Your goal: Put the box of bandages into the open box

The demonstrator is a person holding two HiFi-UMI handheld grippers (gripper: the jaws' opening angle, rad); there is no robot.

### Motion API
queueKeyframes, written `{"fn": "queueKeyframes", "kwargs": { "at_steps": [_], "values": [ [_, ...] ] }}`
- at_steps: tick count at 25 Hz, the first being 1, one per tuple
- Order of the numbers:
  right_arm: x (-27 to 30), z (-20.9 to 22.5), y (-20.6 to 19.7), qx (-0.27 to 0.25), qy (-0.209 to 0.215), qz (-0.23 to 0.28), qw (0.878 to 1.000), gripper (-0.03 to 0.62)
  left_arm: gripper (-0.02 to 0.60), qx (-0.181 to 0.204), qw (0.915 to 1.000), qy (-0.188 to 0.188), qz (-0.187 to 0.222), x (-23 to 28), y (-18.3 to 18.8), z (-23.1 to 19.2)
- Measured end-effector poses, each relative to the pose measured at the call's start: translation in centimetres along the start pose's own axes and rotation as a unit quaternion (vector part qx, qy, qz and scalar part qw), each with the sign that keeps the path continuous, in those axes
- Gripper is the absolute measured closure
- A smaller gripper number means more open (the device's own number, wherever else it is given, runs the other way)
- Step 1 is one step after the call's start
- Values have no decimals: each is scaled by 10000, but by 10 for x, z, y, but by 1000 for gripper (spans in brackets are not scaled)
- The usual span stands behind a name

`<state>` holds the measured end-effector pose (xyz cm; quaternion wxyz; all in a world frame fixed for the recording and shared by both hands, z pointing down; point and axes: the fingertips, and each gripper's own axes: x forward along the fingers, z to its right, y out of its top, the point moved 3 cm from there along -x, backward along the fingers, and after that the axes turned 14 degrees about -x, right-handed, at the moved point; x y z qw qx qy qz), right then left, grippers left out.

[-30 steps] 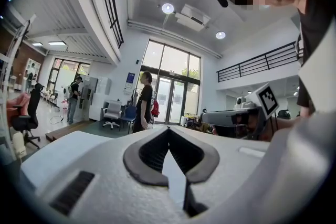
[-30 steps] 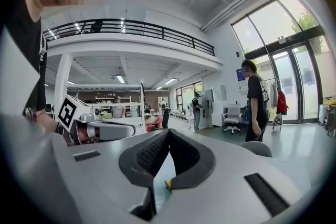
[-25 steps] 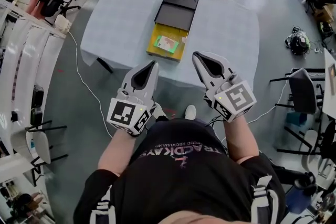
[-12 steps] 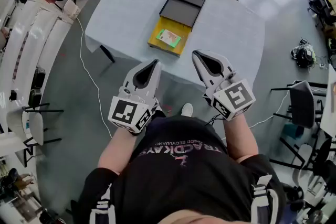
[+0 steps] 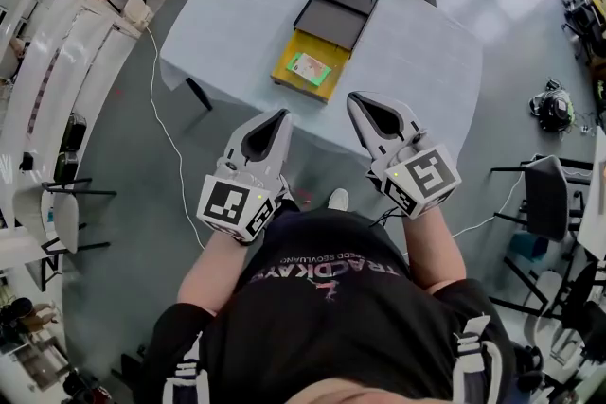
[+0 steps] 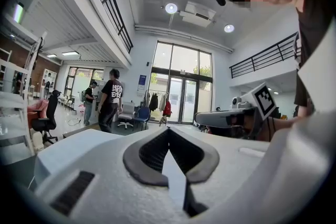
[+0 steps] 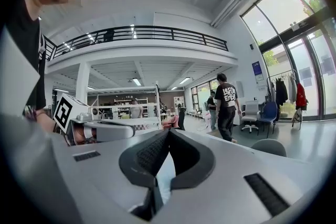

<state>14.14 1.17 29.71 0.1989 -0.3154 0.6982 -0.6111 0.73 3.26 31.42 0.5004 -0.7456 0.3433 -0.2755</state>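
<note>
The box of bandages is lying flat inside the yellow open box on the table, its long axis running across that box, parallel to its near edge. Its print is showing too small to read. The left gripper and right gripper are hovering near the table's edge, jaws pressed together, empty.

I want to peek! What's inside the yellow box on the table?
A small green-and-white box lies inside the yellow box, with bare yellow floor around it. Whatever is under the small box is covered.
</note>
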Motion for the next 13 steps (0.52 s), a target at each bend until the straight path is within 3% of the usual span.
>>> {"fn": "queueKeyframes", "kwargs": {
  "at_steps": [13],
  "values": [
    [6, 2, 7, -74, 44, 56, 9999, 583, 566, 65, 10000, 10, 30, 1, 8, -2]
  ]
}}
